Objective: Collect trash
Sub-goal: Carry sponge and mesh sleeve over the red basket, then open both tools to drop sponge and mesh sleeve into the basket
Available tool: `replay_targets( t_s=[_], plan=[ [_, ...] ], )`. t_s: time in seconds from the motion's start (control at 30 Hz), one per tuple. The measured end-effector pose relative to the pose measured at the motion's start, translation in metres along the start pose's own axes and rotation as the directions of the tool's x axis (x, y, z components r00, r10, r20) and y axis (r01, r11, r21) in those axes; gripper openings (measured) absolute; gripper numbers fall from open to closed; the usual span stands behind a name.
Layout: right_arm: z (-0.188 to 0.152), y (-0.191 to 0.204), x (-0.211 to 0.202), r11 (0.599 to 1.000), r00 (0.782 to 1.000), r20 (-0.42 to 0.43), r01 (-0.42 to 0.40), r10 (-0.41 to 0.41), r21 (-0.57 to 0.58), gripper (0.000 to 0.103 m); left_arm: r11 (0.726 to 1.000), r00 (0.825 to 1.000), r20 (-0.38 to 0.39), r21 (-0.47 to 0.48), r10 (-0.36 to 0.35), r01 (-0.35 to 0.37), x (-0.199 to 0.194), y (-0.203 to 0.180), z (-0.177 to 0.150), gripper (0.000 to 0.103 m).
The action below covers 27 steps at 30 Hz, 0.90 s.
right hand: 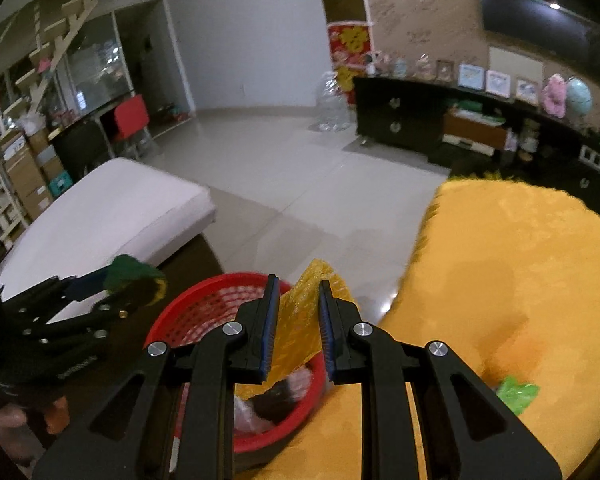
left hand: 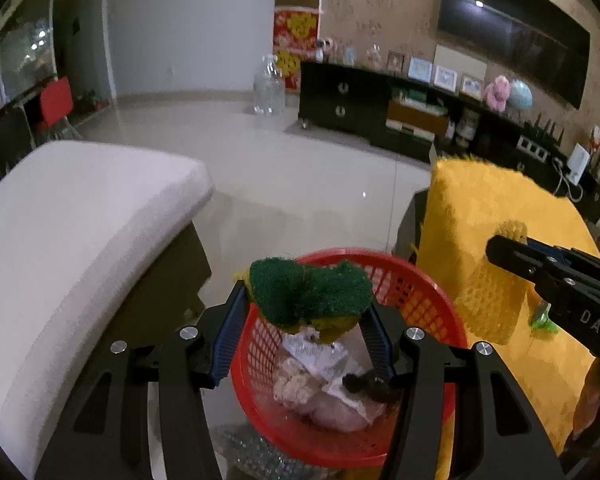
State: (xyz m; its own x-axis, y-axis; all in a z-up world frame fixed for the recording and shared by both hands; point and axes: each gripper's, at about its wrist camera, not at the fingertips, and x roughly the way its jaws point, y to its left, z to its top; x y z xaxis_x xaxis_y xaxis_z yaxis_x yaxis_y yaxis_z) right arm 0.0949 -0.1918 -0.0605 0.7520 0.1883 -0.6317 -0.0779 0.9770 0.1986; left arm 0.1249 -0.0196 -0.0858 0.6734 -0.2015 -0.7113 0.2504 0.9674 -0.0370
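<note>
Two tools in my hands, each loaded, listed left to right as my wrist views show them.

1. White cushioned seat (left hand: 80, 216): left side of the left wrist view, standing on the pale tiled floor (left hand: 300, 168).
2. Left tool (left hand: 306, 320): lower centre of its own view, clamped on a green scouring sponge (left hand: 310, 294) with a yellow underside. The sponge sits above the near rim of item 3.
3. Red mesh basket (left hand: 412, 284): bottom centre of both views. It holds crumpled paper (left hand: 320, 354), pale wrappers and a dark scrap.
4. Right tool (right hand: 298, 332): lower centre of its own view, closed on a yellow foam net (right hand: 296, 320). The net hangs over the right part of the basket; in the left wrist view it hangs at right of frame, in front of item 5.
5. Worktop (right hand: 520, 264) under a yellow cloth: right side of both views, just beside the basket.
6. Green wrapper scrap (right hand: 516, 394): lower right of the right wrist view, lying on the cloth.
</note>
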Motion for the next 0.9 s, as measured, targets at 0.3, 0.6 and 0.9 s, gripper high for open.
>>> replay_targets(
  t_s=[0.3, 0.6, 0.9],
  plan=[
    [-0.008, 0.013, 0.024, 0.998, 0.996, -0.075, -0.052, 0.053, 0.017, 0.02, 1.0, 0.999, -0.052, 0.028, 0.016, -0.014, 0.014, 0.0, -0.007, 0.053],
    [-0.01, 0.003, 0.028, 0.994, 0.991, -0.101, -0.079, 0.087, 0.077, 0.042, 0.998, 0.997, -0.073, 0.065, -0.003, 0.008, 0.013, -0.009, -0.01, 0.07],
    [-0.007, -0.01, 0.015, 0.99, 0.995, -0.067, -0.07, 0.079, 0.126, 0.052, 0.999, 0.998, -0.066, 0.043, -0.002, 0.005, 0.008, -0.01, -0.007, 0.08]
  ],
)
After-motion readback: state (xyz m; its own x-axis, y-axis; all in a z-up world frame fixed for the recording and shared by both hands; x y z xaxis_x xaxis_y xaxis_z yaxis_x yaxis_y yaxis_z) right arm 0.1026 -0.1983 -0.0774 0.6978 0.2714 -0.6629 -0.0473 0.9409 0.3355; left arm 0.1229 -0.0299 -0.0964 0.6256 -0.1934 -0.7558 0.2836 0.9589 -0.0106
